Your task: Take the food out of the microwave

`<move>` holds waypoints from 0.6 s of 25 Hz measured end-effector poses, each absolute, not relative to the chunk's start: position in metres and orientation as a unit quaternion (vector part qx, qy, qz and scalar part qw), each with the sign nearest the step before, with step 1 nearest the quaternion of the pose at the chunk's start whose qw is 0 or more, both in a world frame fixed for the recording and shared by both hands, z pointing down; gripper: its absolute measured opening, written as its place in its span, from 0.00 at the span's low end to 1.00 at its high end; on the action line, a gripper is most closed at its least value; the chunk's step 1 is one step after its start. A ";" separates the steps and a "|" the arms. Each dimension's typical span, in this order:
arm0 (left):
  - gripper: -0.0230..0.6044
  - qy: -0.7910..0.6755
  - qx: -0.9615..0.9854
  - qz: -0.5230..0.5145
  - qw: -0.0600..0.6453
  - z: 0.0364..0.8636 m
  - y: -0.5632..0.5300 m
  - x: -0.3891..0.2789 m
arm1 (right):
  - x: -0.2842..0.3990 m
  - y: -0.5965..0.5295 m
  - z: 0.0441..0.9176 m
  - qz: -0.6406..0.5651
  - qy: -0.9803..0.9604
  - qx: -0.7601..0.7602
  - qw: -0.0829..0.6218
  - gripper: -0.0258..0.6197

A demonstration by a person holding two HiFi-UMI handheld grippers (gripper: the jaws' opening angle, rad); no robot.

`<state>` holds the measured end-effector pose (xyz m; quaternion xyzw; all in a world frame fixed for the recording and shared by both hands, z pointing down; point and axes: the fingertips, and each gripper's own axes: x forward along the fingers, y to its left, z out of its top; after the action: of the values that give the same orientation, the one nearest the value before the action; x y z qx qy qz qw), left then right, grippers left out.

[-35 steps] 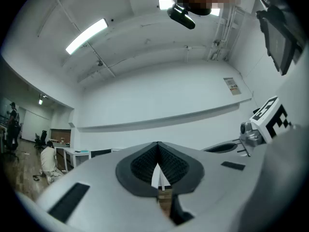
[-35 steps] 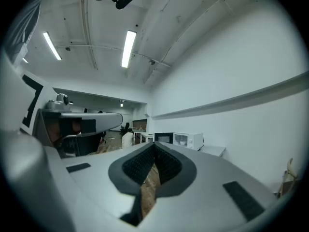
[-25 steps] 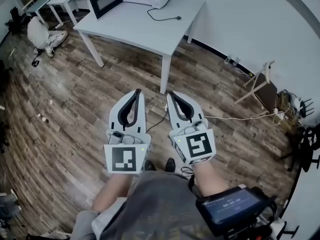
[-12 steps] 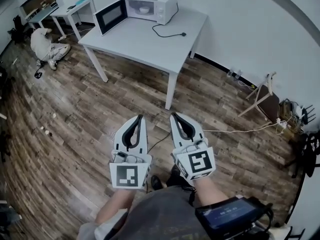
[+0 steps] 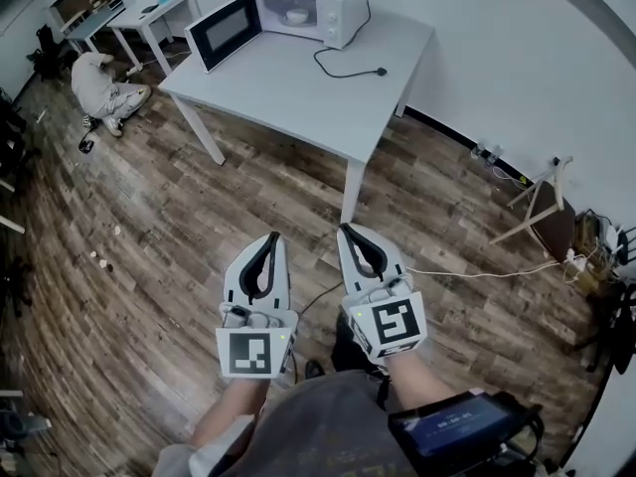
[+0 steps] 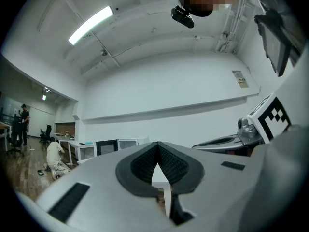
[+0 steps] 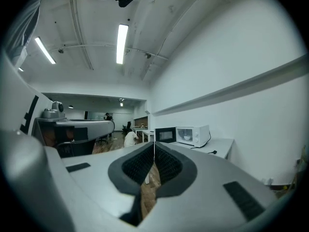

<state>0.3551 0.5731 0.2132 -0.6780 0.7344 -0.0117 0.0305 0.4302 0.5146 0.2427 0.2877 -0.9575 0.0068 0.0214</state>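
Observation:
A white microwave point(image 5: 310, 5) stands at the far end of a white table point(image 5: 298, 78), its door point(image 5: 223, 30) swung open to the left. Inside it sits a white bowl point(image 5: 295, 15); its contents do not show. The microwave point(image 7: 193, 135) and its dark door point(image 7: 165, 135) also show in the right gripper view. My left gripper point(image 5: 273, 237) and right gripper point(image 5: 343, 231) are held side by side over the wooden floor, well short of the table. Both are shut and hold nothing. The left gripper point(image 6: 157, 145) has its tips together, and so does the right gripper point(image 7: 154, 144).
An unplugged power cord point(image 5: 348, 63) lies on the table beside the microwave. A person point(image 5: 99, 79) crouches on the floor at far left by another white table point(image 5: 149, 13). A folded wooden frame point(image 5: 542, 207) leans at the right wall. Cables point(image 5: 477, 266) run across the floor.
The table and microwave have come further into view and sit lower in the picture. Both grippers stay shut, side by side, and have sunk slightly in the frame.

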 end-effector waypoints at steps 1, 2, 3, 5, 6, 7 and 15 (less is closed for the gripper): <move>0.04 0.737 -0.675 -0.014 0.034 0.213 0.563 0.352 | 0.428 0.504 0.242 0.006 -0.959 0.284 0.021 0.06; 0.04 0.740 -0.672 -0.016 0.038 0.211 0.553 0.349 | 0.426 0.493 0.240 0.006 -0.960 0.280 0.020 0.06; 0.04 0.743 -0.668 -0.017 0.042 0.209 0.543 0.346 | 0.424 0.482 0.238 0.006 -0.961 0.276 0.019 0.06; 0.04 0.749 -0.661 -0.020 0.047 0.203 0.524 0.342 | 0.422 0.462 0.233 0.008 -0.963 0.269 0.012 0.06; 0.04 0.752 -0.657 -0.021 0.050 0.200 0.517 0.341 | 0.421 0.454 0.232 0.008 -0.964 0.265 0.009 0.06; 0.04 0.754 -0.654 -0.021 0.052 0.198 0.510 0.340 | 0.420 0.446 0.230 0.008 -0.965 0.261 0.006 0.06; 0.04 0.768 -0.638 -0.029 0.049 0.193 0.477 0.328 | 0.393 0.412 0.227 0.010 -0.973 0.228 0.004 0.06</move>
<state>0.3285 0.4767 0.1933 -0.6378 0.7681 -0.0292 0.0490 0.3934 0.4119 0.2270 0.2284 -0.9735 0.0095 0.0045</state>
